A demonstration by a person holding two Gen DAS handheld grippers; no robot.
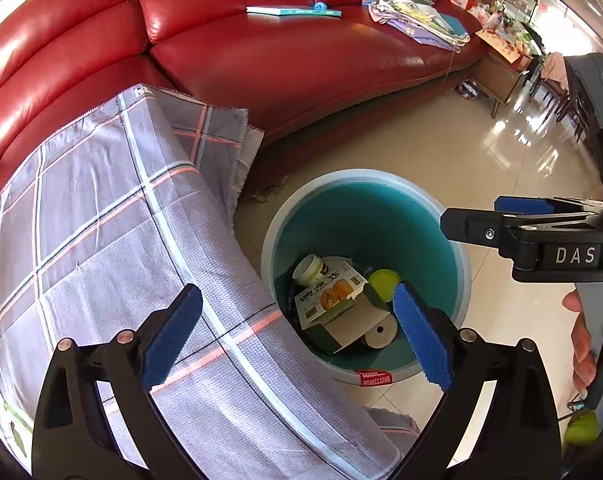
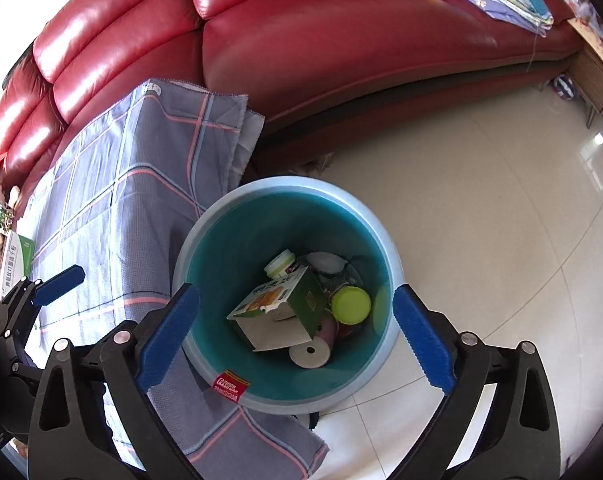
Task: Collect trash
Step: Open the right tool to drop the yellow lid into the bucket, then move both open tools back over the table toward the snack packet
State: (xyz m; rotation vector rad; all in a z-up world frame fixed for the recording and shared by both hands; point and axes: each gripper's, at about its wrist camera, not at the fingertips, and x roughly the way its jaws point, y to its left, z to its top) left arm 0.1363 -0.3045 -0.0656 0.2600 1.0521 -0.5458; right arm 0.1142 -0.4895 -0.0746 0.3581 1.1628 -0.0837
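Inside teal bin [image 2: 221, 240]: green carton [image 2: 285, 304], white jar [image 2: 279, 264], yellow lid [image 2: 351, 305], tape roll [image 2: 309, 354]; right hand-held gripper [image 2: 295, 334] and left hand-held gripper [image 1: 297, 332] spread, empty.

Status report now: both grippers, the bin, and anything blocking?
Left gripper open, empty. Right gripper open, empty, over bin. Carton, yellow lid, white jar lie in bin. Checked cloth beside bin; nothing blocks.
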